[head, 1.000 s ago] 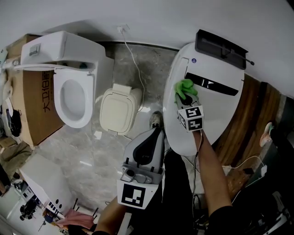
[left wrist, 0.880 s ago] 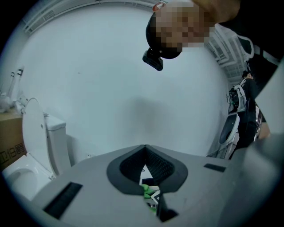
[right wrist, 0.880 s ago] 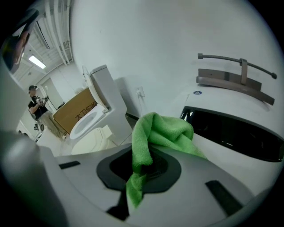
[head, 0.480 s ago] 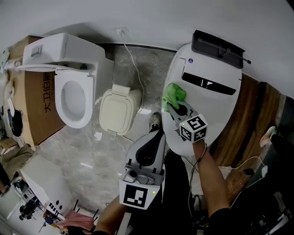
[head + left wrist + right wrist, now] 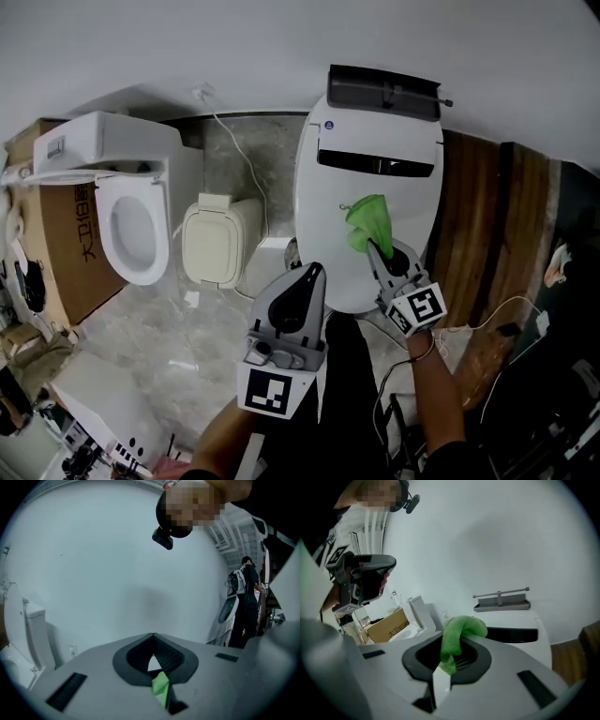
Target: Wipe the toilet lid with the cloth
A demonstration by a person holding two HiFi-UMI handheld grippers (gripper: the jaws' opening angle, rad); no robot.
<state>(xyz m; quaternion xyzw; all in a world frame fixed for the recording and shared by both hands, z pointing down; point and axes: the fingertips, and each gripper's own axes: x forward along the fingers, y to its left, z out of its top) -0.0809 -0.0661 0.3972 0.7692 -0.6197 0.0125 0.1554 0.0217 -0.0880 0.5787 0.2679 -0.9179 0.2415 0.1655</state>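
Note:
The white toilet lid lies closed in the middle of the head view. A green cloth rests on its centre, just below the black strip. My right gripper is shut on the cloth's near end. In the right gripper view the cloth bulges up from between the jaws, with the lid behind it. My left gripper hangs shut by the lid's near left edge, apart from the cloth. The left gripper view faces the bare wall over its shut jaws.
A dark grey rack sits behind the lid at the wall. A second toilet with an open seat, a cream bin and a cardboard box stand at the left. Wood flooring and cables lie to the right.
The right gripper has dragged the cloth from the lid's far left part, by the black strip, toward me to the lid's middle. The left gripper has stayed put.

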